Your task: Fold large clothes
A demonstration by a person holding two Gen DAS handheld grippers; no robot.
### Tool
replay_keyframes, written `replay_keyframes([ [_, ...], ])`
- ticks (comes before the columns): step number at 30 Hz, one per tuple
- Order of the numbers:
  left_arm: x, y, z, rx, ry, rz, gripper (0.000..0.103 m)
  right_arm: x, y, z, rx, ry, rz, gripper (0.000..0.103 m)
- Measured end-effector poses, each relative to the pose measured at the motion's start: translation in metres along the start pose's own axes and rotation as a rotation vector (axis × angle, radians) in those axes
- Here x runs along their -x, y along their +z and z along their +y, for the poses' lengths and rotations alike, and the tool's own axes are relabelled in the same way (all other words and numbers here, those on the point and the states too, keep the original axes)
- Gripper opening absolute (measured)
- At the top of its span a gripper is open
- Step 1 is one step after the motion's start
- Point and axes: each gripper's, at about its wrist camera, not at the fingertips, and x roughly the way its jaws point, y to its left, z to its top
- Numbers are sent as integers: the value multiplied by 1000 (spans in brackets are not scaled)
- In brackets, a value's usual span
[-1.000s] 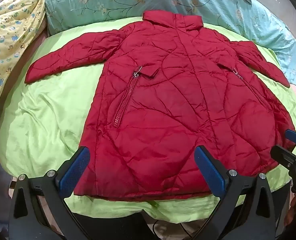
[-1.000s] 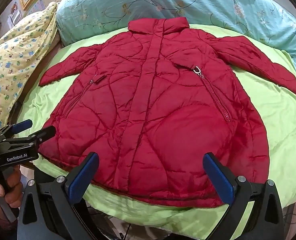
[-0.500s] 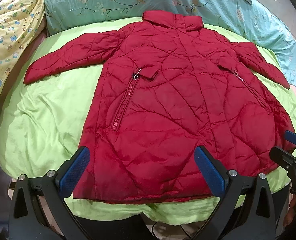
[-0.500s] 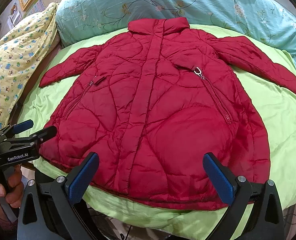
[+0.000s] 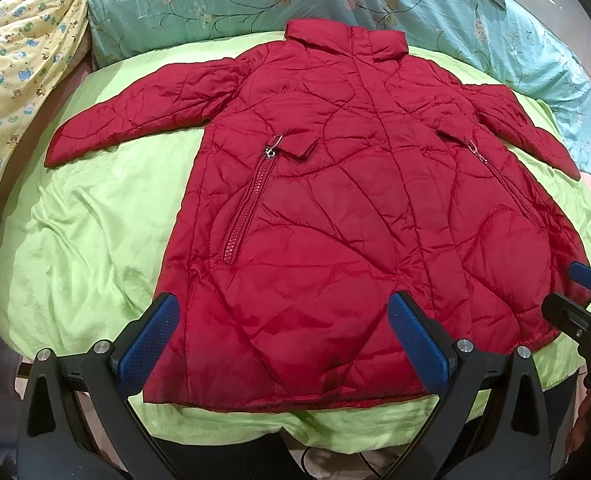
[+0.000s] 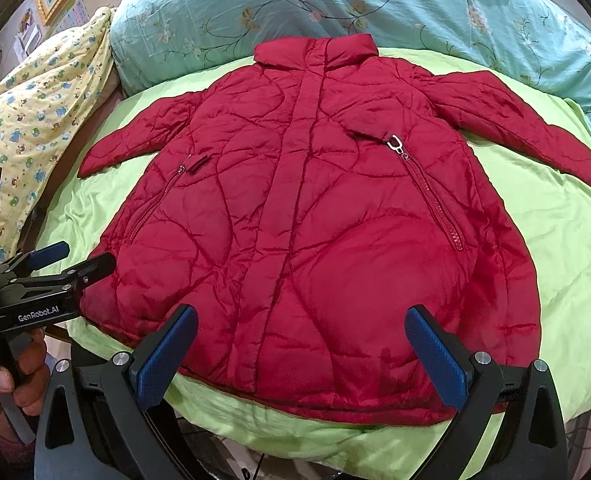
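On the green sheet [image 5: 79, 240] of the bed, the red quilted coat [image 5: 335, 208] lies front up and spread flat, collar toward the floral pillows [image 6: 335, 4] and both sleeves angled outward, a layout that leaves every edge within reach for a first fold. The left gripper [image 5: 283, 344] and right gripper [image 6: 301, 356] hover at the hem with jaws wide apart and holding nothing (neither touches the cloth), seemingly placed to take the two bottom corners.
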Motion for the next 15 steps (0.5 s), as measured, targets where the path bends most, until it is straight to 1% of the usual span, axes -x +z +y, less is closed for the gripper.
replay_keyframes([
  [4,-1,2,0,9,-14,-26,103,0,3,-2,-4,1,-4,103],
  [7,-1,2,-1,8,-12,-17,103,-1,5,-4,-9,3,-3,103],
  [8,-3,4,-1,18,-28,-37,103,-1,5,-5,-11,5,-4,103],
  [15,-12,13,3,50,-80,-25,103,-5,10,-17,-37,10,-4,103],
])
